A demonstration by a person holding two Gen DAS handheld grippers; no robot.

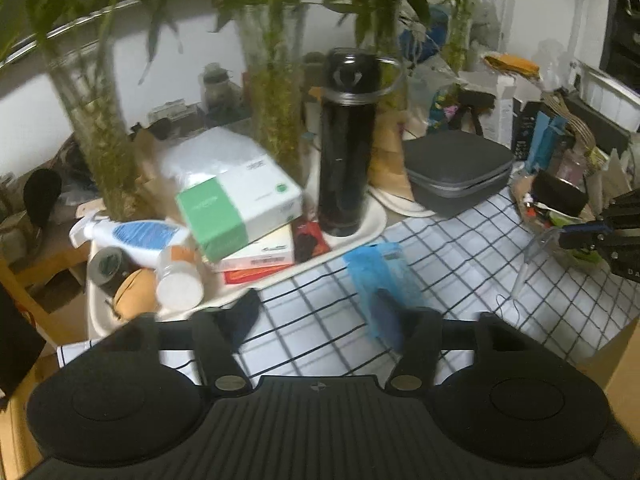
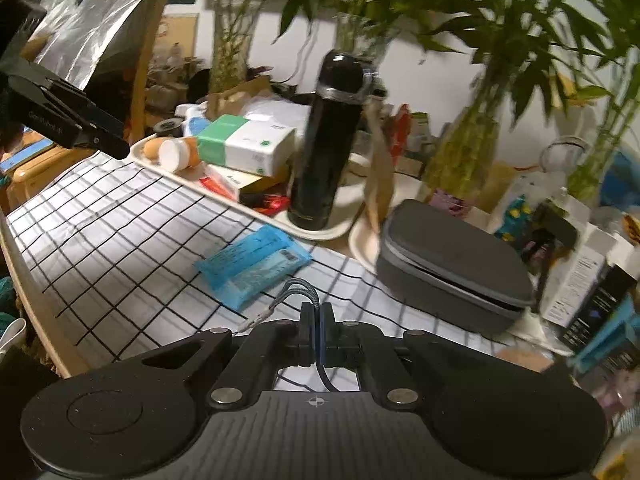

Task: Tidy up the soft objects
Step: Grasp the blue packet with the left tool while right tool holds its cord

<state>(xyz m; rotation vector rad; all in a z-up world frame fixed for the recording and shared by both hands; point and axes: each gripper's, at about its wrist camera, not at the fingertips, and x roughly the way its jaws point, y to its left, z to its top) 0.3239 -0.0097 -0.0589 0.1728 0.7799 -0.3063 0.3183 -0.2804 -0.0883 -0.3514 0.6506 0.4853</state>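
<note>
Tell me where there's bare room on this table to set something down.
Free: checked cloth left of the blue packet, and the strip between packet and grey case. Crowded: the white tray with boxes and black flask, and the clutter behind the case.

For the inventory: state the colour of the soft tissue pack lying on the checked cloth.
Light blue; the tissue pack shows best in the right wrist view.

Indoor light is dim and cool, with grainy detail. Both fisheye views curve straight lines near the edges. Motion blur smears the plant leaves, the black flask and the blue pack. Corners fall dark.
</note>
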